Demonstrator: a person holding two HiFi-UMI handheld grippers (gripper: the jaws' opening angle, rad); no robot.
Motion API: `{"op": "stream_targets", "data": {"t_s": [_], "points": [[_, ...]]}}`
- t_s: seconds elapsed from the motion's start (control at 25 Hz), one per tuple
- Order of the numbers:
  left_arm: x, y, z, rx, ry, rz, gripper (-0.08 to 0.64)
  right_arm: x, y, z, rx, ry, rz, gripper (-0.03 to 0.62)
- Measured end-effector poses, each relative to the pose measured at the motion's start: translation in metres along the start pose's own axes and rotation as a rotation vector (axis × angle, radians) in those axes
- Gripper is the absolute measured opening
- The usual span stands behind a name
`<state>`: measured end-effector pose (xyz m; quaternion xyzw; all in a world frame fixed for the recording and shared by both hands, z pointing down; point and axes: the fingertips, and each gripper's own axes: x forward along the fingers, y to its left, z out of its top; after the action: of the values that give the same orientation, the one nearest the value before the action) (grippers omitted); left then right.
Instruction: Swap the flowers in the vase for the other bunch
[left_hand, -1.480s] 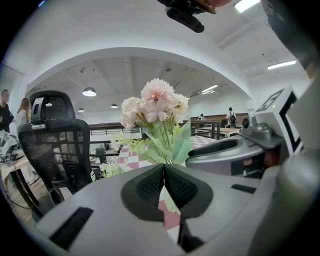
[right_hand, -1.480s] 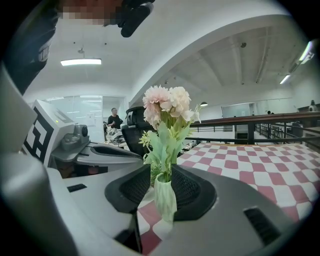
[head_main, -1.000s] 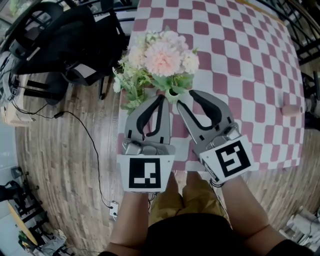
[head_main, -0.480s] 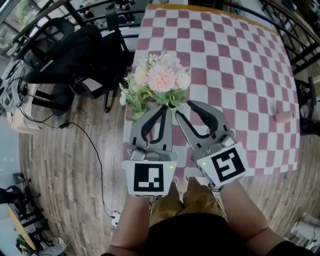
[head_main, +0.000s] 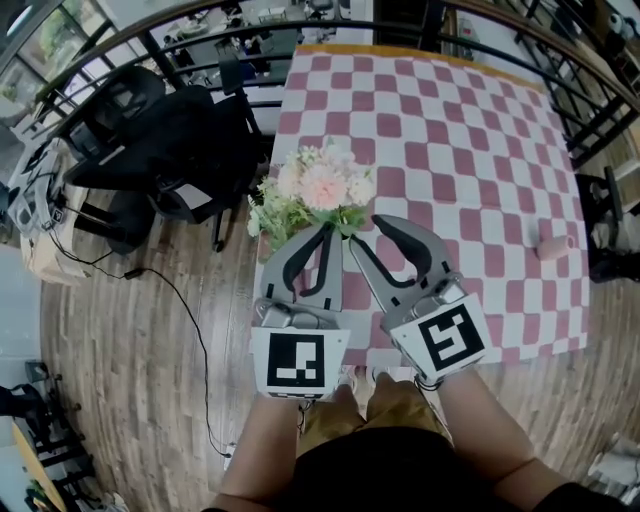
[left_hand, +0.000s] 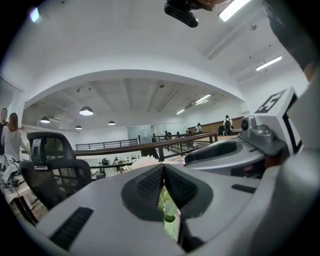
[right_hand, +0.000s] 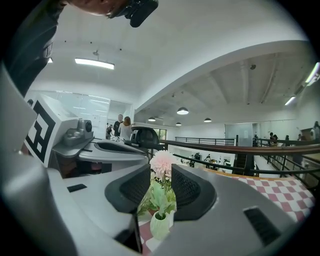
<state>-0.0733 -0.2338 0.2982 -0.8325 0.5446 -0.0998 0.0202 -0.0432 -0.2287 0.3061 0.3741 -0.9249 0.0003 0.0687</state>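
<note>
The vase stands upright near the left front edge of the checked table, its pink flowers pointing straight up. Both tools are held out side by side, tips angled in toward the vase's foot. The left gripper has its tips pressed together on nothing. The right gripper is narrowly parted, framing the vase without touching it.

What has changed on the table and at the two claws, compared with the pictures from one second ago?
Nothing was taken hold of or let go. The head view drew back, so the pink-and-white checked table looks smaller. The left gripper, claw shut, and the right gripper, claw open, stayed close before the pale green vase of pink flowers.
</note>
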Motion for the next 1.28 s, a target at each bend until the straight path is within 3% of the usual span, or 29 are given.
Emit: {"op": "stream_targets", "data": {"t_s": [0.72,1.12,1.28], "points": [[-0.016,0.012,0.07,0.083,-0.105,0.004,0.009,-0.007,0.002,0.067,-0.074,-0.098,-0.02,0.133],[-0.024,0.011,0.103,0.095,-0.18,0.002,0.009,-0.019,0.007,0.107,-0.105,-0.206,-0.018,0.131],[-0.029,0.012,0.107,0.064,-0.185,0.001,0.009,-0.029,0.007,0.116,-0.121,-0.24,-0.028,0.079]]}}
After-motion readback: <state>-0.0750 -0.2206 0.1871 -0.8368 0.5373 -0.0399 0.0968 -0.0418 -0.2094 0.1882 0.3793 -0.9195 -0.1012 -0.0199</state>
